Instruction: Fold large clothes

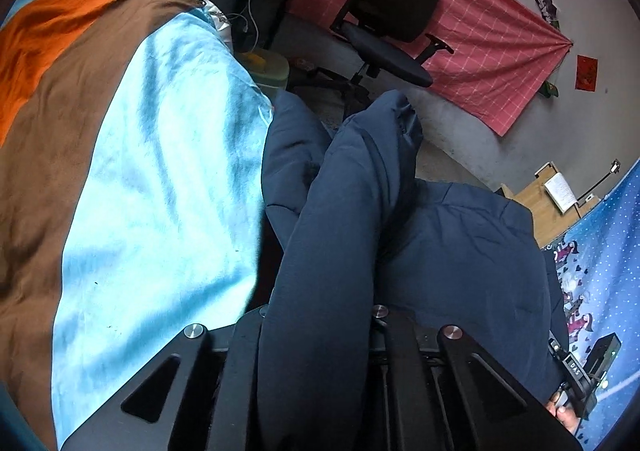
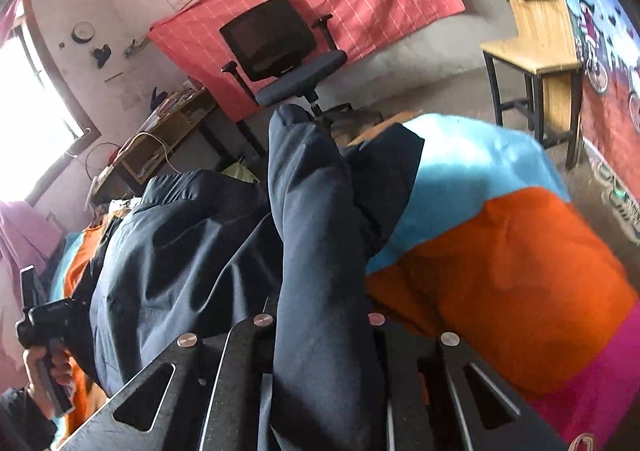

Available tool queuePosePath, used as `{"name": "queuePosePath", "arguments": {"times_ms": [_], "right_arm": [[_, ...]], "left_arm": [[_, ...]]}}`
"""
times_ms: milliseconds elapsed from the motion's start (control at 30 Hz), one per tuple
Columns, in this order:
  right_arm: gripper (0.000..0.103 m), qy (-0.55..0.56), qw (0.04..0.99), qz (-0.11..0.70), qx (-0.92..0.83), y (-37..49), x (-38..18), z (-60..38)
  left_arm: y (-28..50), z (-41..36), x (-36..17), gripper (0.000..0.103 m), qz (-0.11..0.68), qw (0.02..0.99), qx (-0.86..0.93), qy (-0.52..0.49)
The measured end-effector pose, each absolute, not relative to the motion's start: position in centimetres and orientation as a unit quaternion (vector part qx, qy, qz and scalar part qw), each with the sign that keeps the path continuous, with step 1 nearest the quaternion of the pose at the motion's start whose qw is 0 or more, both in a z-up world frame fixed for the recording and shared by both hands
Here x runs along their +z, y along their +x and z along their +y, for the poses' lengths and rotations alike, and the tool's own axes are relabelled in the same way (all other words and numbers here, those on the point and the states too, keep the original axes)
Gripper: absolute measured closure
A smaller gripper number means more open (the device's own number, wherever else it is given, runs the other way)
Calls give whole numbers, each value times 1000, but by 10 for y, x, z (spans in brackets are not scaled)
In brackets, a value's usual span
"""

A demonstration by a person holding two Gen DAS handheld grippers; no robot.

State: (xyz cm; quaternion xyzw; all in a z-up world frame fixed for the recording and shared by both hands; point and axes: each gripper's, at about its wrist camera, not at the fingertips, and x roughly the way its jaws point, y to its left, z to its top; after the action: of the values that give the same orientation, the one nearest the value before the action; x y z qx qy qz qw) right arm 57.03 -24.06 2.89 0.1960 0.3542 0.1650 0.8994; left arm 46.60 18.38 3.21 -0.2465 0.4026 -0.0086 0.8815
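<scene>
A large dark navy garment [image 1: 452, 251] hangs between both grippers over the bed. My left gripper [image 1: 320, 331] is shut on a bunched fold of it that runs up between the jaws. My right gripper [image 2: 320, 327] is shut on another fold of the same garment [image 2: 180, 251]. The fingertips of both are hidden by cloth. The right gripper also shows at the lower right of the left wrist view [image 1: 584, 375], and the left gripper shows at the lower left of the right wrist view [image 2: 48, 323], each held by a hand.
A bed cover striped light blue, brown, orange and magenta [image 1: 152, 191] [image 2: 500, 251] lies below. A black office chair [image 1: 384, 23] [image 2: 288, 51] stands before a pink cloth on the wall. A wooden desk [image 2: 536, 51] and a cluttered shelf [image 2: 160, 131] stand nearby.
</scene>
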Motion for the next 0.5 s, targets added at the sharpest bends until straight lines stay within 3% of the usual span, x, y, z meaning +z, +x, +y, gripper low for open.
{"name": "queuePosePath", "arguments": {"times_ms": [500], "right_arm": [[92,152,929,295,164,514,97,-262]], "left_arm": [[436,168,78,95,404,882,-59,-234]]}}
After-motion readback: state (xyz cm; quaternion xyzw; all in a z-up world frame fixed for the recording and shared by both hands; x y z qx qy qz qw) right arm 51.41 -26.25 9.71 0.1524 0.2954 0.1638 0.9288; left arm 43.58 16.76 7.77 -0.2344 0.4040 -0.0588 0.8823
